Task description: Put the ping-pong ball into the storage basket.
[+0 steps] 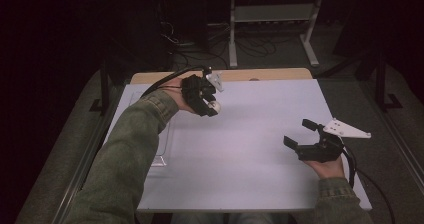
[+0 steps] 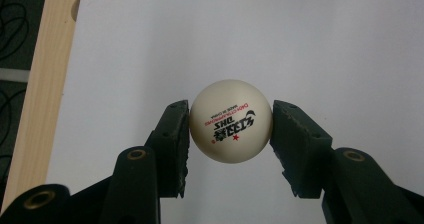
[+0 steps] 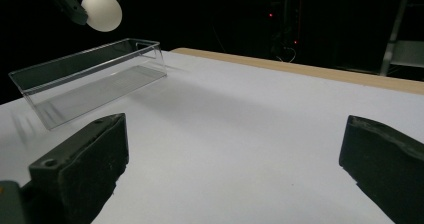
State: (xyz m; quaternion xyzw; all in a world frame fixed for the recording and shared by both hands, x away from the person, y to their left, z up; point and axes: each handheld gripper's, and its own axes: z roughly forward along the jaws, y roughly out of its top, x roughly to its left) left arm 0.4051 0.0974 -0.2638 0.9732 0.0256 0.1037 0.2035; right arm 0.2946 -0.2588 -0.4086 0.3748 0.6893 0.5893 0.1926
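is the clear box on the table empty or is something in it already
Empty. In the right gripper view the clear box shows nothing inside; the ball is above it, clamped in the left gripper.

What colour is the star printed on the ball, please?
Red, on the table tennis ball; left gripper view shows it best.

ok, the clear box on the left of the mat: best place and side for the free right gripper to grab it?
Grip one long wall of the clear box at its top rim, coming from above, one jaw inside and one outside. It stands open-topped with thin upright walls, and looks too wide to span. The right gripper is open and empty; the left gripper holds the ball nearby, so probably take the end nearer the person.
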